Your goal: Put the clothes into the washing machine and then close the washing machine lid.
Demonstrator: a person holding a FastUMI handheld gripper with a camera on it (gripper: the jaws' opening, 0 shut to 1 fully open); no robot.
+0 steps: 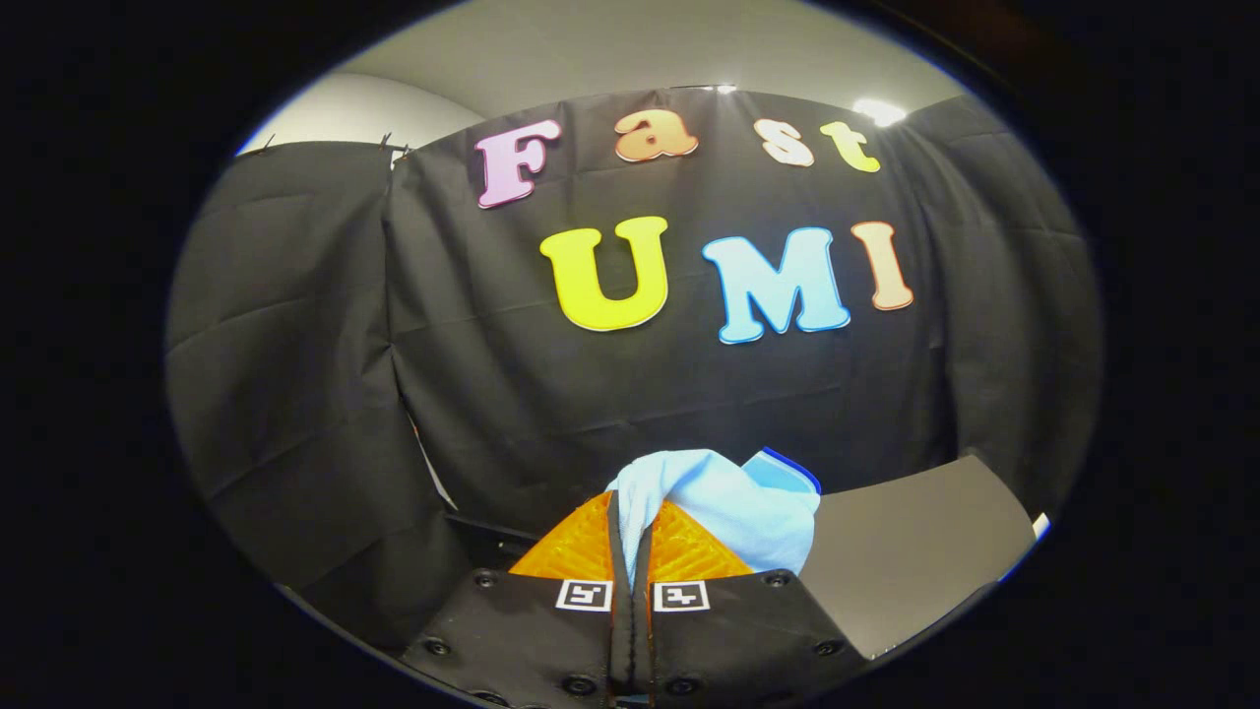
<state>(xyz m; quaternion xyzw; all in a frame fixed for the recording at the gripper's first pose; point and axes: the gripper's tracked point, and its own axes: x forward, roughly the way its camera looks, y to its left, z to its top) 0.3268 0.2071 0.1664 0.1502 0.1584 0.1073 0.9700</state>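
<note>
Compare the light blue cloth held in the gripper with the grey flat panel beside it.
The light blue cloth is soft, crumpled and bunched; the grey flat panel is smooth, rigid-looking and flat. The cloth is pinched between the fingers of the gripper, which is shut on it, and bulges just ahead of them; the panel lies apart from the fingers, off to one side, untouched. The cloth is pale and bright, the panel dull grey. Both stand before the black cloth wall.

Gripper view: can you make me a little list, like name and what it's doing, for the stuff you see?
gripper: shut on the light blue cloth, fingers pinched together
light blue cloth: held up between the fingers, bunched, spilling to one side
grey panel: flat, beyond the cloth, beside the fingers
booth wall: black cloth, hanging behind everything
washing machine: cannot tell from here
</note>
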